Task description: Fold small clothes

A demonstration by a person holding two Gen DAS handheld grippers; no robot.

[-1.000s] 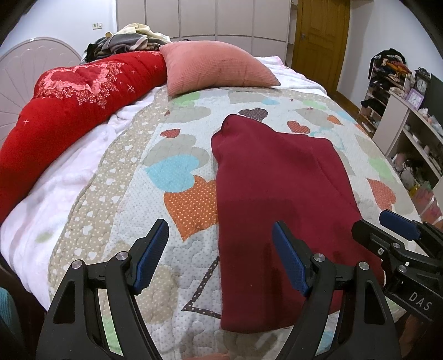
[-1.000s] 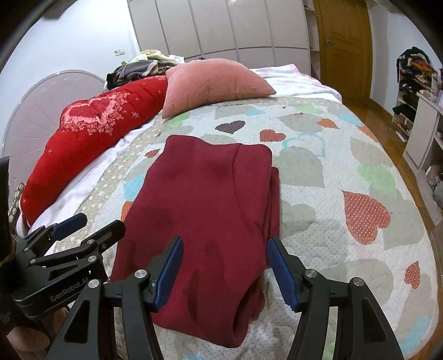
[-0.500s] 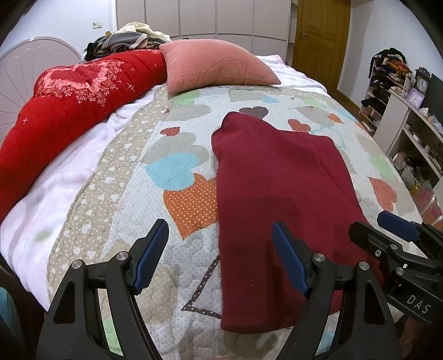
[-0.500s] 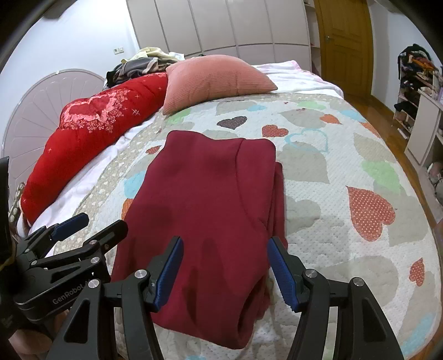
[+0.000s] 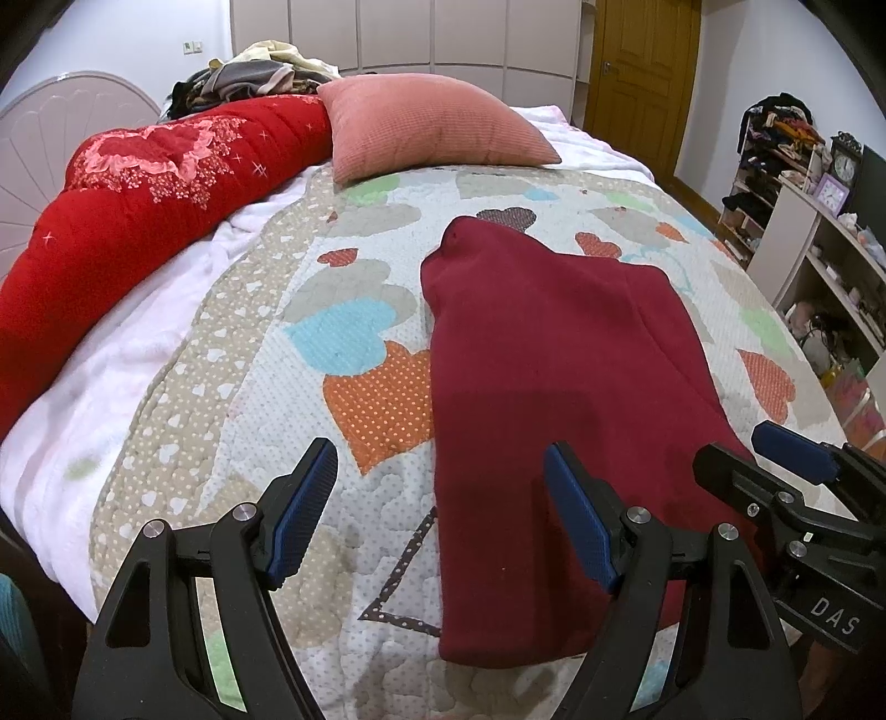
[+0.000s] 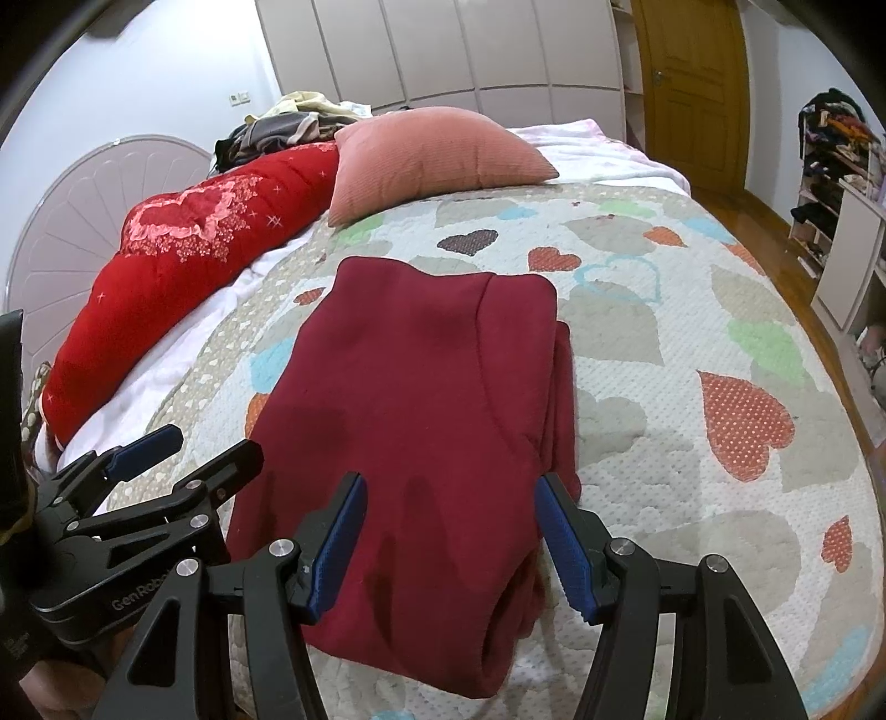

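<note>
Folded garment (image 5: 554, 376) on quilt (image 5: 360, 310), pillow (image 5: 432, 124) behind, bolster (image 5: 138, 205) left

- The room was lit evenly and fairly brightly by soft indoor light; no lamp or window was seen in either view.
- Faint, soft-edged shadows of the tools were cast on the maroon garment (image 5: 554, 354), most clearly as darker patches near its close edge in the right wrist view.
- Small highlights were caught on the metal screws of the tools; a mild sheen was shown on the wooden door (image 5: 642, 83).
- Strong fisheye bending was seen: the wardrobe panels (image 6: 443, 50) and the bed (image 6: 720, 310) were curved, and the corners were blacked out.
- Both views were sharp, without motion blur.
</note>
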